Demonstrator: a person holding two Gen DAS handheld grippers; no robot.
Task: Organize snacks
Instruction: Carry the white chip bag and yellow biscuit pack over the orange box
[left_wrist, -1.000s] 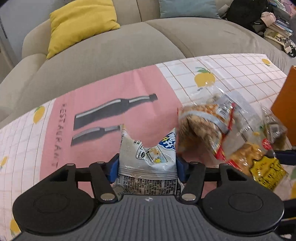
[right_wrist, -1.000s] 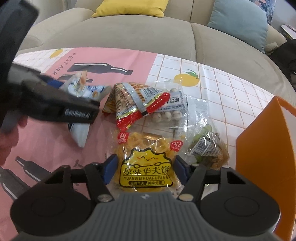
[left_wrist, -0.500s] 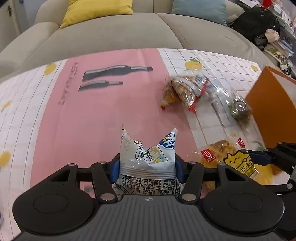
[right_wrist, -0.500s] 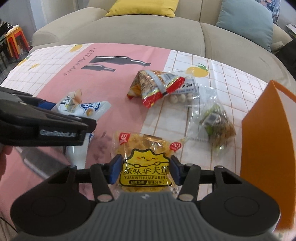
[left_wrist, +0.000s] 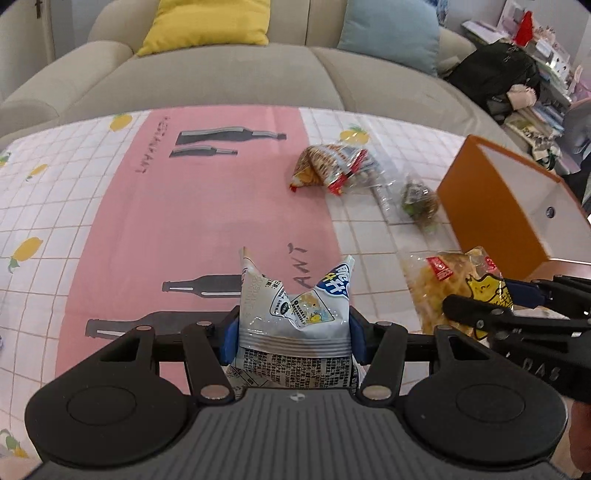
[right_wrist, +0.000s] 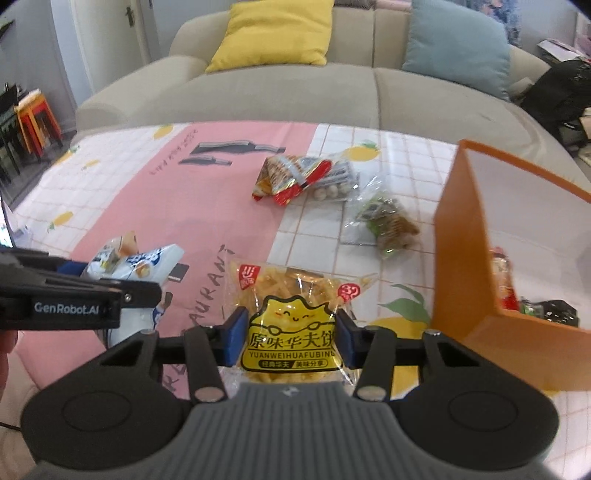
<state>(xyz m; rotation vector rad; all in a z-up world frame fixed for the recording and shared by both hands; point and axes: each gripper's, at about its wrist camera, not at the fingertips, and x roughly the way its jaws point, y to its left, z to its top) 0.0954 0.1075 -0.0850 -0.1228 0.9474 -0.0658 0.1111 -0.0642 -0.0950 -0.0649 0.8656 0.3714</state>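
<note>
My left gripper (left_wrist: 293, 336) is shut on a white-and-blue snack packet (left_wrist: 295, 314) and holds it above the pink tablecloth; the packet also shows in the right wrist view (right_wrist: 136, 262). My right gripper (right_wrist: 290, 341) is shut on a yellow waffle-snack bag (right_wrist: 291, 314), held above the table just left of the orange box (right_wrist: 465, 258); the bag also shows in the left wrist view (left_wrist: 454, 280). The box (left_wrist: 498, 206) is open and holds a few packets (right_wrist: 502, 284).
A red-and-clear snack bag (right_wrist: 291, 177), a clear bag of round snacks (right_wrist: 332, 186) and a small green-brown packet (right_wrist: 391, 225) lie on the tablecloth behind the grippers. A beige sofa with a yellow cushion (right_wrist: 273, 35) and a blue cushion (right_wrist: 458, 48) stands behind the table.
Both grippers have risen and pulled back from the pile with their packets. The orange box has come further into view on the right.
</note>
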